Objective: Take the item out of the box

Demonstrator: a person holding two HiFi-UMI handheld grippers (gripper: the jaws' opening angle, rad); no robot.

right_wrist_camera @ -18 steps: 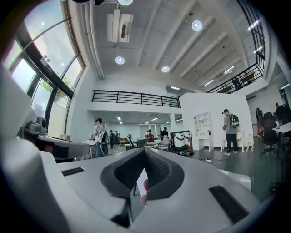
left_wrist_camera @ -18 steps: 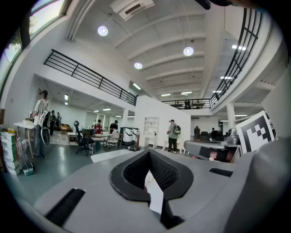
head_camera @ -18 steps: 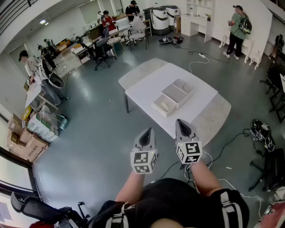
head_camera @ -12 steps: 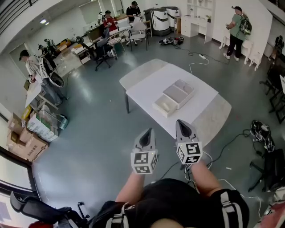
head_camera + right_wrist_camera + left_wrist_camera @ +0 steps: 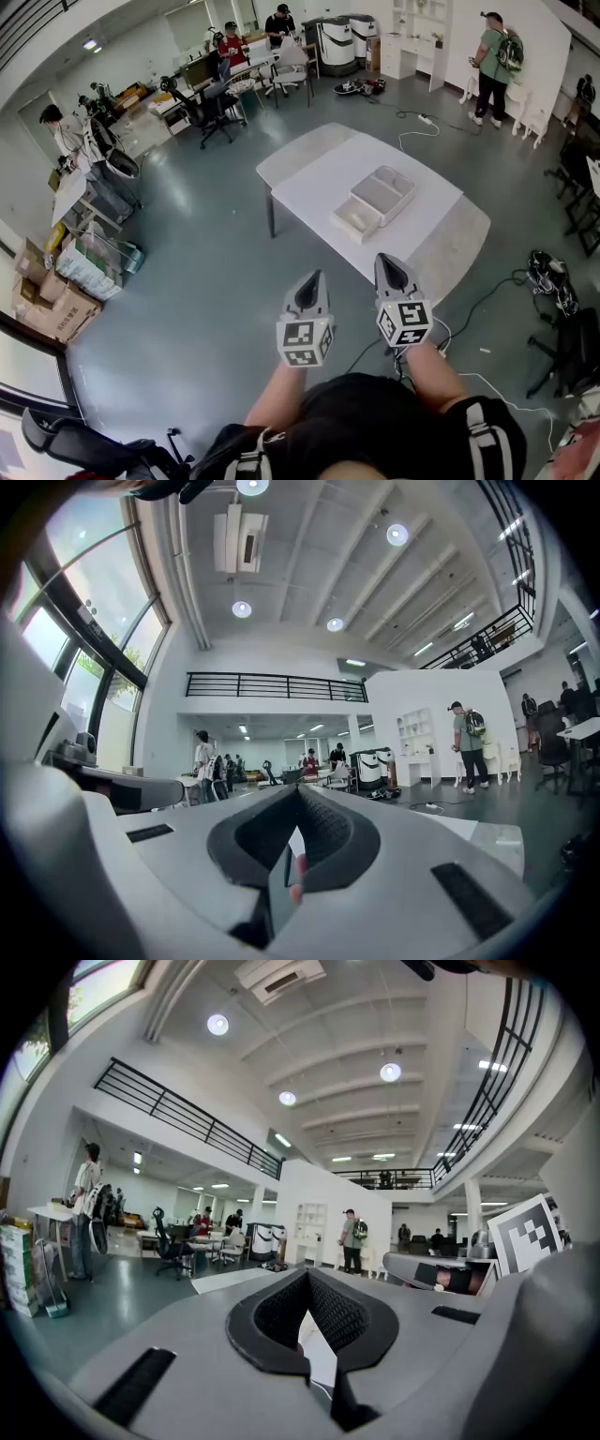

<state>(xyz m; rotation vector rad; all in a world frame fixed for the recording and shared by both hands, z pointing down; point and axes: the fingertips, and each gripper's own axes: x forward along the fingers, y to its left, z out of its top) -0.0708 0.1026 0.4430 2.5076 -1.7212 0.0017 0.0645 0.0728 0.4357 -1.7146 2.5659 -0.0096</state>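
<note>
A white open box (image 5: 375, 202) lies on the white table (image 5: 319, 178) some way ahead of me, its lid part (image 5: 384, 190) beside the near tray part (image 5: 356, 219). Something pale lies in the tray; it is too small to make out. Both grippers hang in the air over the grey floor, well short of the table. In the head view the left gripper (image 5: 309, 278) has its jaws together and holds nothing. The right gripper (image 5: 391, 262) is likewise shut and empty, its tip near the table's front edge. The left gripper (image 5: 307, 1274) and right gripper (image 5: 298, 789) views look level into the hall.
Cardboard boxes (image 5: 52, 300) stand at the left. Cables (image 5: 469, 319) and a dark bag (image 5: 551, 277) lie on the floor right of the table. Office chairs (image 5: 208, 111), desks and several people stand farther back. A person with a backpack (image 5: 492, 56) is by the white shelves.
The head view has shifted slightly, so the table and box sit a little to the right. Both grippers keep their pose and stay shut. The person with the backpack has stepped a little.
</note>
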